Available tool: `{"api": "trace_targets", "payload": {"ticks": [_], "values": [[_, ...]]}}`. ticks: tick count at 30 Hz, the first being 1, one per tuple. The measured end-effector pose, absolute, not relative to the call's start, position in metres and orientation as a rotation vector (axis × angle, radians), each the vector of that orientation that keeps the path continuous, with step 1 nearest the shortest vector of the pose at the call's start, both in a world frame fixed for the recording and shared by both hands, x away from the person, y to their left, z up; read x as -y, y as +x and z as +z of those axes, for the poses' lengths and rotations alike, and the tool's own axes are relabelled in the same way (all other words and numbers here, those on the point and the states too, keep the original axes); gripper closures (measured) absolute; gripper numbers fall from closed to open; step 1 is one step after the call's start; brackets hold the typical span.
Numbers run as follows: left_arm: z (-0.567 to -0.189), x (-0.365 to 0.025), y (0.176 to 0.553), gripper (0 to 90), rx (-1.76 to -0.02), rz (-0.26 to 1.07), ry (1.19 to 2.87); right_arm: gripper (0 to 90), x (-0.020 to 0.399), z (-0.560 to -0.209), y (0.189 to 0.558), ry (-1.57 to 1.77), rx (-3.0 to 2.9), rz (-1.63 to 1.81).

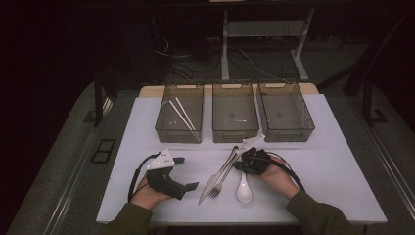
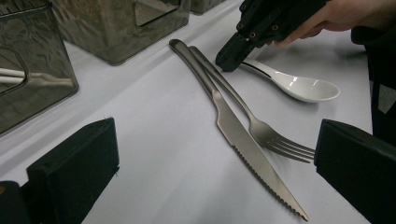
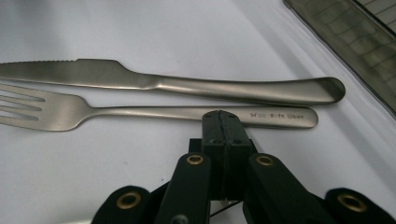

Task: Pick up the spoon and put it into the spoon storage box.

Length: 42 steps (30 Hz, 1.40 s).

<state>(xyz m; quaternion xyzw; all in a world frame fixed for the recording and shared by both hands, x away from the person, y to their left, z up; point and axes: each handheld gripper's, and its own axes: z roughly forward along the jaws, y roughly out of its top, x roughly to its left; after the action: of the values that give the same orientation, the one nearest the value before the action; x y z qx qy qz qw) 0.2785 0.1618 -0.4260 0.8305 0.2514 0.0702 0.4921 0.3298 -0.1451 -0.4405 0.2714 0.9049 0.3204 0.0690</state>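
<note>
Steel cutlery lies side by side on the white table: a serrated knife and a fork, handles pointing toward three smoked-plastic bins. A white ceramic soup spoon lies just to their right. The left bin already holds a pair of pale chopsticks; the middle bin and right bin look nearly empty.

The right gripper has its jaws pressed together with nothing between them, the tips resting just beside the fork's handle; seen from the left gripper's camera, it sits where the spoon's handle begins. The left gripper rests well to the left with its jaws wide apart and nothing between them.

Sorting appears to be the work in hand, and the fork or spoon looks like the next piece. To do it well, the right jaws should first spread, then come down astride a single handle. The fork's handle touches the knife's, so a careless pinch could catch both. A grip near the handle's end, away from the knife, would likely lift cleanly. The glazed spoon may slip, so a square hold across its handle seems wise.
</note>
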Motion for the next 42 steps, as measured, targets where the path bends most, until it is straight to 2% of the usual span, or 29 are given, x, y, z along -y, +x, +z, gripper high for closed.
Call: {"api": "trace_targets", "payload": {"ticks": [24, 42], "values": [[-0.426, -0.162, 0.279, 0.0, -0.613, 0.169, 2.008, 89.6, 0.183, -0.437, 0.329, 0.87, -2.741, 0.904], [-0.426, -0.162, 0.279, 0.0, -0.613, 0.167, 2.01, 89.6, 0.223, -0.436, 0.3, 0.89, -2.8, 0.928]]}}
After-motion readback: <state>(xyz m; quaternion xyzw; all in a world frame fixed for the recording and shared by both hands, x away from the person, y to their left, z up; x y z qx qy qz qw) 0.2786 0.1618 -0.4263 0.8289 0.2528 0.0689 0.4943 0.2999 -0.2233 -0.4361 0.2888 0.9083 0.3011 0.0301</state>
